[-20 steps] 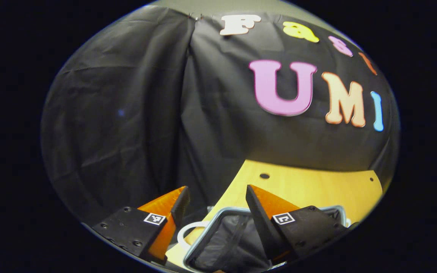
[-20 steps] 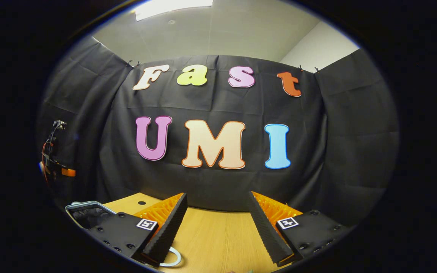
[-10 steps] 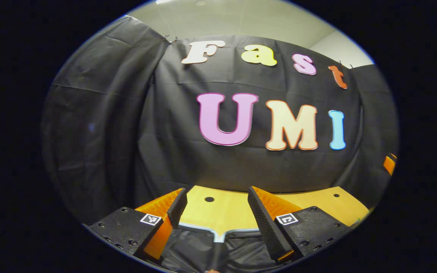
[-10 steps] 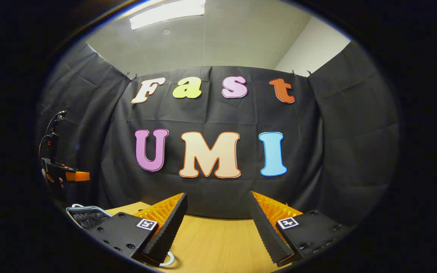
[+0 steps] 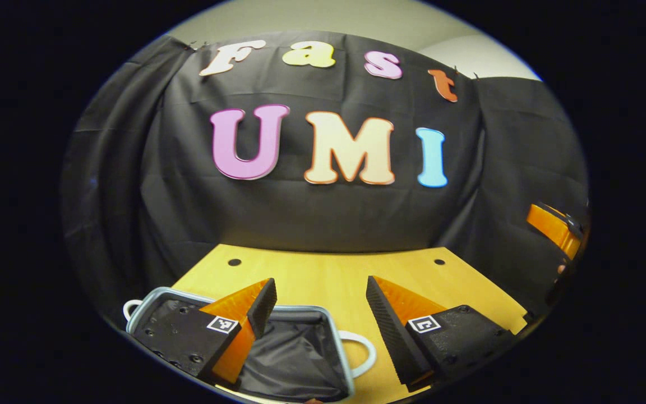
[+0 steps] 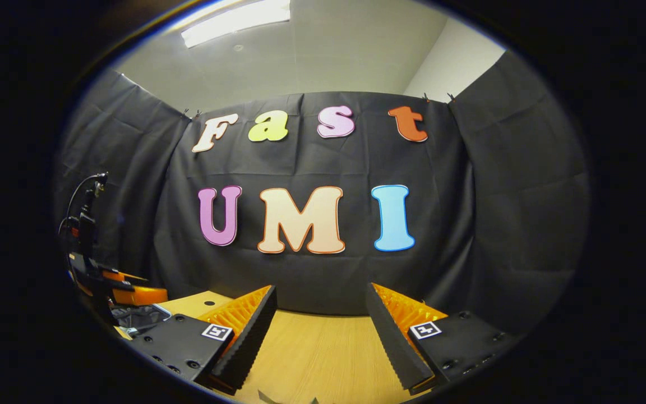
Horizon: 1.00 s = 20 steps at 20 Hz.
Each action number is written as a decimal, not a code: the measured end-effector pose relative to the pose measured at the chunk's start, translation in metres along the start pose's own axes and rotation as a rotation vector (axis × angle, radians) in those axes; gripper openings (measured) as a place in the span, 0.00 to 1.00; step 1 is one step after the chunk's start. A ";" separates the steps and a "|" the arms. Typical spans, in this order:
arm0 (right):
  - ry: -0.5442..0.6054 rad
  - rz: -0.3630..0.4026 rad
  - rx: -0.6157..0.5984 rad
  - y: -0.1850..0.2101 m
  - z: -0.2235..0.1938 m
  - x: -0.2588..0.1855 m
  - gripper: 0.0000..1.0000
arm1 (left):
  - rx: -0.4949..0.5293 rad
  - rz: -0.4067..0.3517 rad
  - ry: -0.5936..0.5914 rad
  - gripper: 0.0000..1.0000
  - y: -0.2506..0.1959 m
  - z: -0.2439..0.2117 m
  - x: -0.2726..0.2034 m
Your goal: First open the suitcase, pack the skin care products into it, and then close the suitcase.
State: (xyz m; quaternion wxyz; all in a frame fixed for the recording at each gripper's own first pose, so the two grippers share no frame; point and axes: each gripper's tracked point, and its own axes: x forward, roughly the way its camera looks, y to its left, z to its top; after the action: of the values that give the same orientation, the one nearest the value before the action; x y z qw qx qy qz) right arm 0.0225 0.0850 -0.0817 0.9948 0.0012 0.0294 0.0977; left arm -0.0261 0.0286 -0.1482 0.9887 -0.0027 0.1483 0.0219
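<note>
Smooth wooden table (image 5: 323, 275); suitcase (image 5: 300, 350) lined with cloth.

Suitcase (image 5: 300, 348): black fabric lining, pale silver-grey rim, white loop handle (image 5: 359, 353) at its side. Bench (image 5: 334, 275): yellow-toned light wood with fine grain and small dark round holes; booth wall cloth (image 6: 502, 224): matt black, creased. Ceiling (image 6: 328, 50): off-white with one bright white light panel (image 6: 236, 19); each tool body black with a small black-and-white square marker (image 6: 216, 331).
</note>
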 end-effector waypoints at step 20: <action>0.172 0.096 -0.056 -0.074 -0.079 -0.036 0.99 | -0.039 -0.200 0.303 0.90 -0.197 -0.185 0.012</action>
State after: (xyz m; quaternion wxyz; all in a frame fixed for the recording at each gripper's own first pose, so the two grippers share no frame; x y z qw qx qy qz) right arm -0.0034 0.0054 -0.1587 0.9824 -0.0336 0.1120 0.1456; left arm -0.0601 -0.1699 -0.3288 0.9521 -0.0399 0.2940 -0.0742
